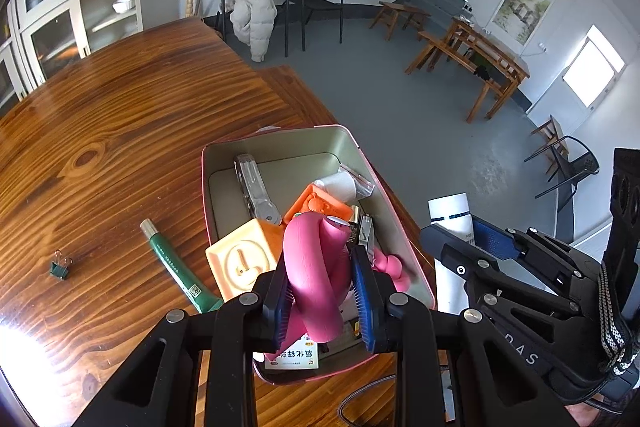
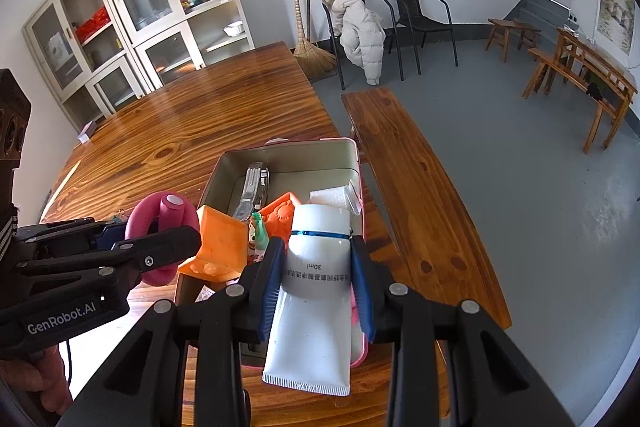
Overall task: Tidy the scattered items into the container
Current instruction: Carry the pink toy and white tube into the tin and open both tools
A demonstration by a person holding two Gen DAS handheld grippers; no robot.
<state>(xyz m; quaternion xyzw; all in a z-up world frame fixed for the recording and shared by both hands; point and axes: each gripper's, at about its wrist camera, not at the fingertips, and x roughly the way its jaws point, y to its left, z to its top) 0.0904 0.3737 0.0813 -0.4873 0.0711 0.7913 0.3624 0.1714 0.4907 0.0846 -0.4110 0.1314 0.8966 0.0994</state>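
A pink metal tin [image 1: 280, 141] [image 2: 352, 163] stands at the table's right edge, holding an orange block [image 1: 240, 259], an orange mould [image 1: 320, 205], a metal tool [image 1: 254, 187] and other small items. My left gripper [image 1: 322, 301] is shut on a pink twisted foam piece [image 1: 316, 267] over the tin; it shows in the right wrist view [image 2: 160, 215]. My right gripper [image 2: 318, 285] is shut on a white tube [image 2: 316, 279] above the tin's near right side. A green tube [image 1: 174, 263] and a green binder clip [image 1: 60, 265] lie on the table left of the tin.
The wooden table [image 1: 120, 115] stretches left and back. A wooden bench [image 2: 408, 179] runs along its right side. Chairs [image 2: 424, 23], a broom [image 2: 310, 51], cabinets [image 2: 160, 11] and wooden stools stand further off on the grey floor.
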